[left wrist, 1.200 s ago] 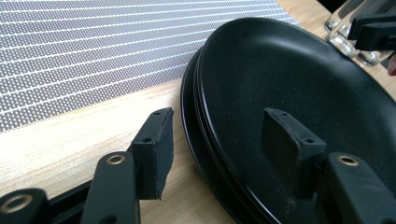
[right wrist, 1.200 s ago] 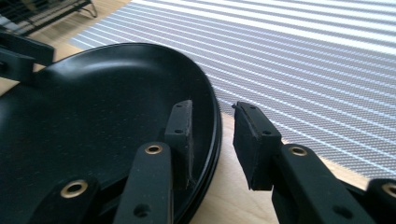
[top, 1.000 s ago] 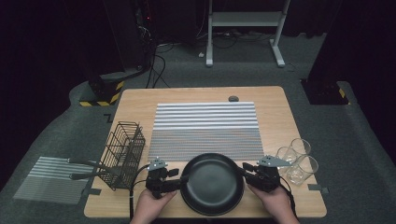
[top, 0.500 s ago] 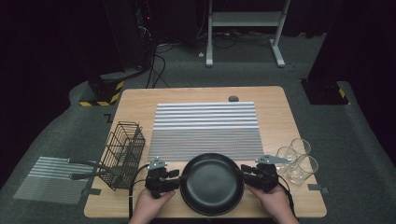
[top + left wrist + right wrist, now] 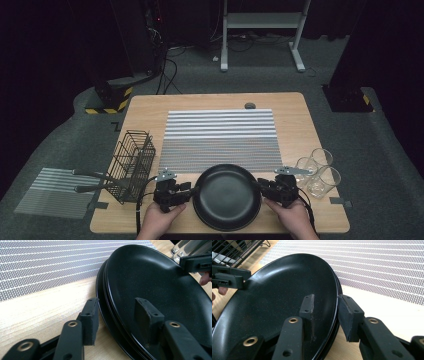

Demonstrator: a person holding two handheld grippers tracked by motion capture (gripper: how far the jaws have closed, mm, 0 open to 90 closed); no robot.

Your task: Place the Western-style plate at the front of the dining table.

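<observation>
A stack of black plates lies at the table's front middle, with a hand at each side. My left gripper straddles the left rim. One pad lies inside the top plate and the other stands just outside, a sliver off the edge. These jaws have just been closing with the rim between them. My right gripper has also just closed further, and it pinches the right rim. Its inner pad is on the plate and its outer pad is against the edge.
A striped mat covers the table's middle behind the plates. A wire basket with long-handled utensils stands at the left edge. Three clear glasses stand at the right. Another striped mat lies on the floor to the left.
Both hands stay where they were at the plate rims. The left gripper's jaws look slightly narrower about the rim than a second ago.
</observation>
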